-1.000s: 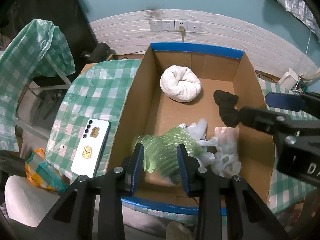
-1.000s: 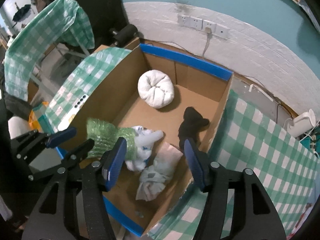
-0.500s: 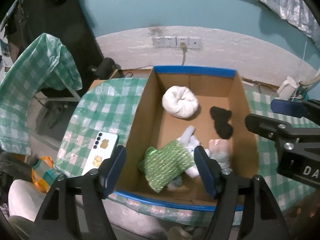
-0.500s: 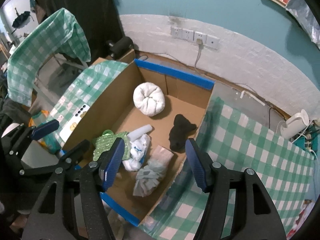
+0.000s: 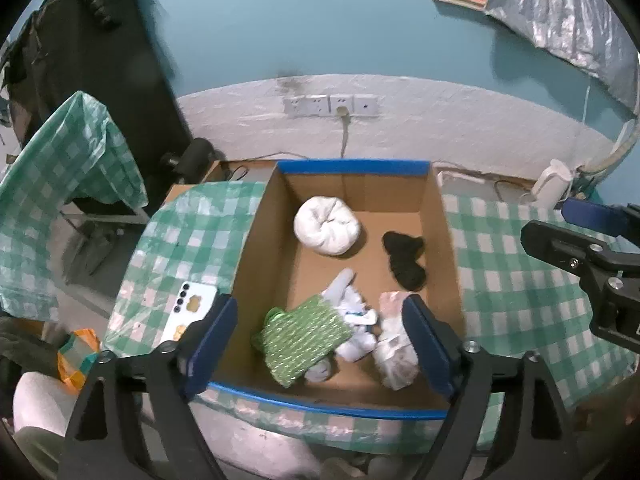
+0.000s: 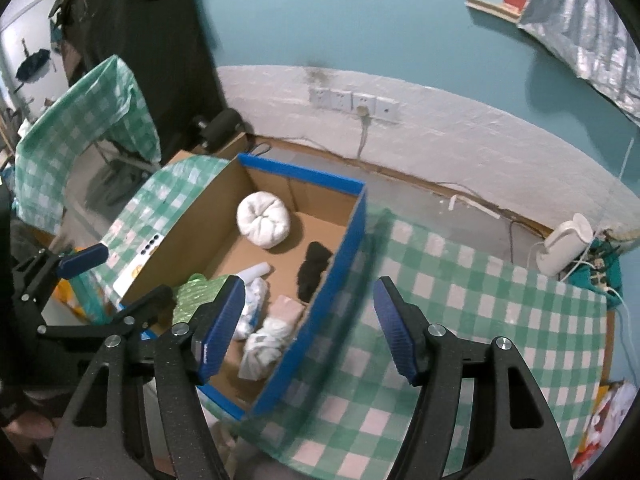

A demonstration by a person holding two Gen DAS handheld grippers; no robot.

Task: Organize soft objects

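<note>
A cardboard box with blue-taped rims (image 5: 352,167) (image 6: 348,236) sits on a green checked table. Inside lie a rolled white towel (image 5: 326,226) (image 6: 263,224), a black sock (image 5: 404,254) (image 6: 314,268), a green knitted cloth (image 5: 304,338) (image 6: 192,296), a white sock bundle (image 5: 354,320) (image 6: 252,300) and a pale wrapped bundle (image 5: 394,350) (image 6: 268,344). My left gripper (image 5: 320,348) is open and empty, high above the box's near end. My right gripper (image 6: 310,336) is open and empty above the box's right wall; it also shows in the left wrist view (image 5: 592,240).
A white phone (image 5: 190,312) lies on the table left of the box. A white kettle (image 6: 564,246) and cables sit at the far right. Wall sockets (image 5: 332,105) are behind the box. A checked cover drapes a frame (image 5: 68,168) at the left.
My left gripper opened and let the green cloth go into the box, then rose and pulled back. My right gripper also rose and shifted right, staying open.
</note>
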